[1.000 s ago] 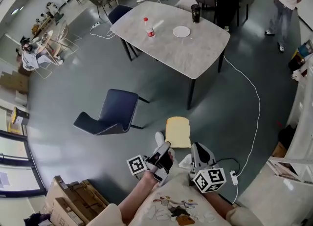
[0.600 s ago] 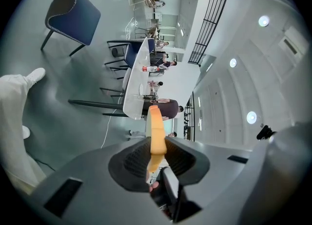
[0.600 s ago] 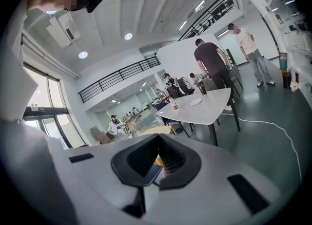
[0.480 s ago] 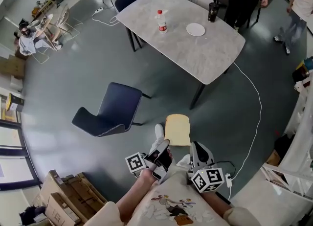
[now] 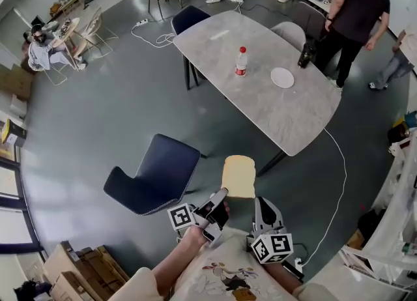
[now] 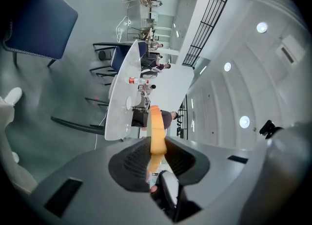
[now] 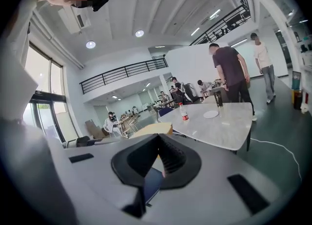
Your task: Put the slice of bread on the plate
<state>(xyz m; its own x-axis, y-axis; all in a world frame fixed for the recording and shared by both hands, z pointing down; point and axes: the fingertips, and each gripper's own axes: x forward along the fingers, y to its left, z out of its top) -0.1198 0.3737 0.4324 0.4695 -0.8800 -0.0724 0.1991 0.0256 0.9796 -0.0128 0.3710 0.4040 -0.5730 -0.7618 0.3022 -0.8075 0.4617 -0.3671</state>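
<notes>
In the head view the bread [image 5: 238,174] sits in the lower middle of the frame. It is held flat in the air above the grey floor [image 5: 98,124], just short of the counter's near corner. The left hand-held gripper [image 5: 221,193] has it by the near left edge. In the left gripper view its two pads are clamped on the slice from both faces, and the slice sticks out edge-on past the tips.

The right hand-held gripper [image 5: 258,200] sits just beside the bread's lower right corner. In the right gripper view its jaws are together at the tips with nothing held between them, and the bread shows just beyond them to the left.

The plate [image 5: 282,77] lies bare on the counter [image 5: 215,39] in the upper right of the head view, well apart from the bread. It sits between a red-capped bottle [image 5: 241,60] to its left and a dark cup [image 5: 305,53] to its upper right. A blue chair [image 5: 159,172] stands on the floor left of the bread. A person in black [image 5: 355,10] stands at the counter's far right edge.
</notes>
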